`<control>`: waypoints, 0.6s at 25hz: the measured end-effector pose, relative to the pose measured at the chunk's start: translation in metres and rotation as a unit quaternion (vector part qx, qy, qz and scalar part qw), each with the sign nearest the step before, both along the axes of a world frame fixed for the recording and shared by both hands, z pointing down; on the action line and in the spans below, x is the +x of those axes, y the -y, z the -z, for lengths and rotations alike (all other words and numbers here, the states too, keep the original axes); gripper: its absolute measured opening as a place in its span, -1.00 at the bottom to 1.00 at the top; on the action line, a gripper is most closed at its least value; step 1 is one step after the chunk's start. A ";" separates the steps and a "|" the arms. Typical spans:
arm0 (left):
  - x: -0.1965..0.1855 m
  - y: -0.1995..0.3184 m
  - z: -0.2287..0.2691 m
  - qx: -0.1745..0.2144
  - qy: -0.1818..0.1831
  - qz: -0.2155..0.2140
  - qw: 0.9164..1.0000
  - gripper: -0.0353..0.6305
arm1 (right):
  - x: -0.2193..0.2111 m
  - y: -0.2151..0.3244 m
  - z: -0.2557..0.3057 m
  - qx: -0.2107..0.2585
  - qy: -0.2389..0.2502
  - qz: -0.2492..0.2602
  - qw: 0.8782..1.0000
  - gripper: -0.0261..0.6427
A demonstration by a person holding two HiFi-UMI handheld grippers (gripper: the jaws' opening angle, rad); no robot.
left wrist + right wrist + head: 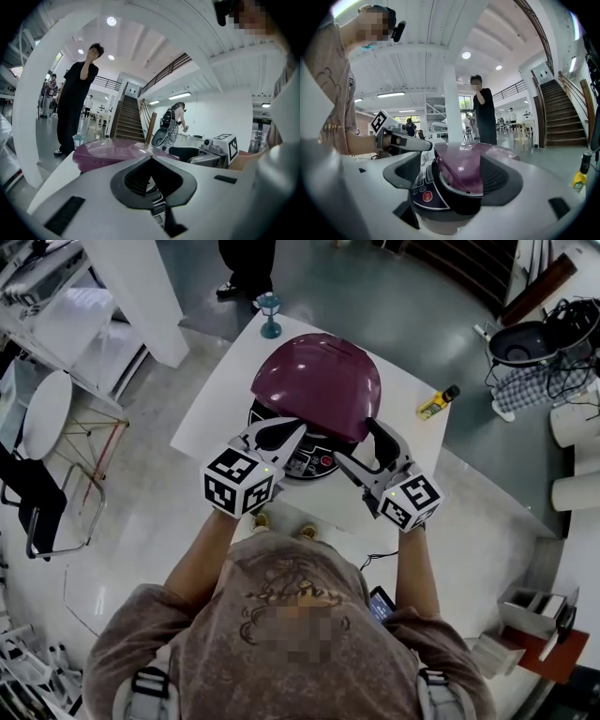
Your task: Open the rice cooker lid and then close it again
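The right claw (461, 165) stands wide, its two dark pads set either side of the front lip of the rice cooker's maroon lid (464, 161). Whether either pad presses on the lip cannot be told. The left claw (150, 161) is drawn narrow with its tips meeting and nothing caught between them. It hangs at the cooker's front left, just above the control panel (309, 463), and a strip of that panel shows through the gap behind its tips. The rice cooker (317, 381) sits in the middle of the white tabletop (214, 407), right in front of the person. The domed lid covers most of the body, and in the right gripper view its front lip seems to ride slightly above the dark rim, so it may be just unlatched or starting to lift, though I would not swear to it. I judge the opening step to be in hand, with closing yet to come. The next move calls for the right claw to catch under or onto the lip and swing it up and back on its rear hinge, while the left claw steadies the body or presses the release. Beyond the cooker stands a small teal goblet (270, 315). To the cooker's right lies a yellow bottle (437, 402).
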State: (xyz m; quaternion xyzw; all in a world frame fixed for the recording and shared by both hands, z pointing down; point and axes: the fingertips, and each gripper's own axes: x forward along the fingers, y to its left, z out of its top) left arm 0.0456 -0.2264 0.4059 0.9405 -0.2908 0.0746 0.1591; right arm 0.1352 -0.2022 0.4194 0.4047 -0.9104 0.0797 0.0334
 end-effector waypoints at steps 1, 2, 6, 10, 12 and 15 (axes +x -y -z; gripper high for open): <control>0.000 0.003 0.001 0.002 0.001 0.001 1.000 -0.83 | 0.000 0.000 0.000 0.001 0.000 -0.001 1.000 0.23; 0.000 0.006 0.002 0.004 0.001 0.002 1.000 -0.83 | 0.000 0.000 0.000 0.001 -0.001 -0.001 1.000 0.22; 0.001 0.011 0.007 0.008 0.000 -0.001 1.000 -0.83 | 0.000 0.000 0.000 0.000 0.003 -0.004 1.000 0.22; -0.002 0.014 0.011 0.004 -0.006 0.003 1.000 -0.83 | 0.001 -0.001 -0.001 -0.001 -0.001 -0.002 1.000 0.21; -0.001 0.016 0.014 0.004 -0.010 0.003 1.000 -0.83 | 0.001 -0.001 -0.002 -0.001 0.000 0.000 1.000 0.21; 0.003 0.020 0.016 0.009 -0.004 -0.002 1.000 -0.83 | 0.001 0.000 -0.001 0.000 0.003 -0.001 1.000 0.21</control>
